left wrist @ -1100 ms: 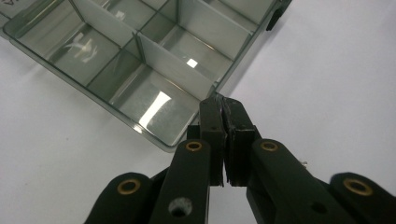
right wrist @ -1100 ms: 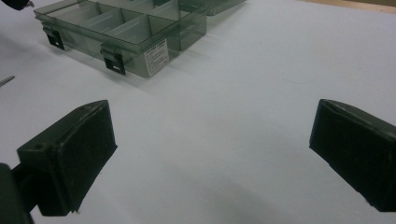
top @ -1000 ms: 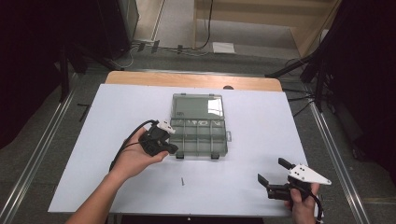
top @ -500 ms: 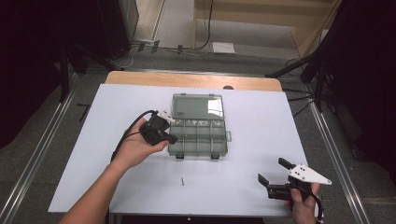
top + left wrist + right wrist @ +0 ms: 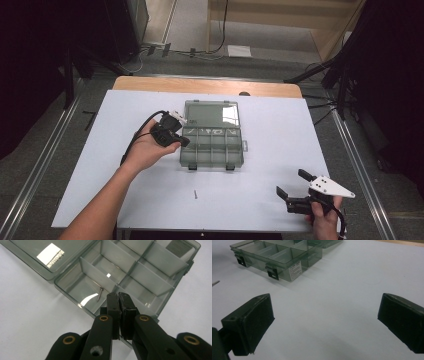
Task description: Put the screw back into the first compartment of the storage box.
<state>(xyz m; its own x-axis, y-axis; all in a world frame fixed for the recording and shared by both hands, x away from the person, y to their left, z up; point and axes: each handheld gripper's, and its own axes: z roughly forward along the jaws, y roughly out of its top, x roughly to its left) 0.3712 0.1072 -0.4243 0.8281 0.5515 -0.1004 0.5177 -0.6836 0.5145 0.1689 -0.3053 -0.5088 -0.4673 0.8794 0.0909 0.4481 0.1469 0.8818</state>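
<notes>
Nearest, the right tongs (image 5: 291,196) sat spread and idle on the tabletop (image 5: 280,135). A loose screw (image 5: 195,194) lay ahead. Farther, the left tongs (image 5: 119,295) were pressed together, empty, over the organizer box (image 5: 212,145), one screw (image 5: 100,294) inside. Looked mid-sorting; next it'd need that loose one.

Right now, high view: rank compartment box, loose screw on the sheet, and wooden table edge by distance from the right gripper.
From the right gripper:
1. Loose screw, to its left on the white sheet.
2. Compartment box, up-left at centre.
3. Wooden table edge, far side.
</notes>
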